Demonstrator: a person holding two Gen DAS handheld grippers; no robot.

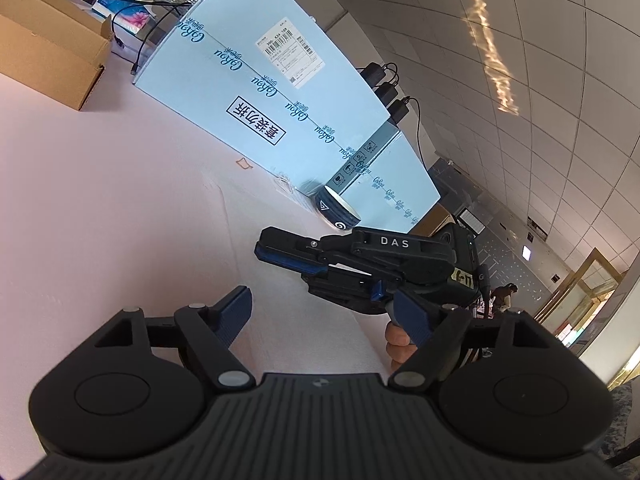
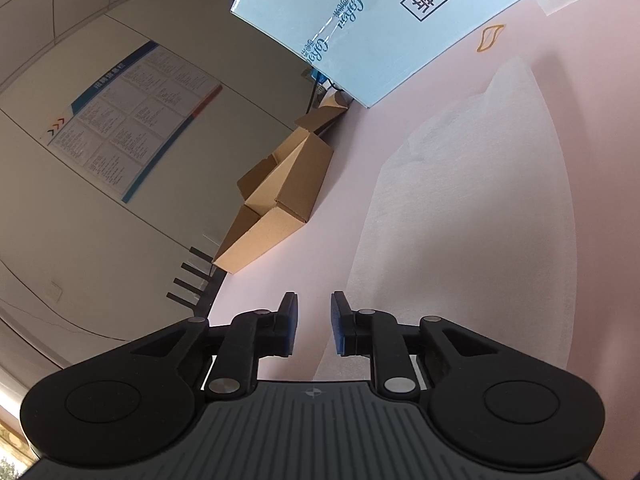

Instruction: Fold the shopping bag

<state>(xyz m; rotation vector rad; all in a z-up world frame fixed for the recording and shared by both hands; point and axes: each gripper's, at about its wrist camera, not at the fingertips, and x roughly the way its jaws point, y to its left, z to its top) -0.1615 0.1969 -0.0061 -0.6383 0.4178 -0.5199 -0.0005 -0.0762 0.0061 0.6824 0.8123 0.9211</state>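
the shopping bag lies flat on the pink desk, a pale, almost white sheet with a fine woven grain, so close in tone to the desk that its edges barely show. in the right wrist view it stretches from just beside the right gripper away toward the far end, where it narrows to a rounded tip with a few soft creases. in the left wrist view the same bag runs as a long strip between the two grippers.

the right gripper's jaws stand a little apart, with only bare desk between the blue pads; nothing is held. the left gripper is spread wide and empty, the bag lying below the gap. a hand holds the right gripper's handle.

further out, an open cardboard box sits at the desk's left edge; what is inside cannot be seen. a big light blue carton with a label stands at the far side, a dark bowl with a pale inside tipped against it. a rubber band lies near the carton.
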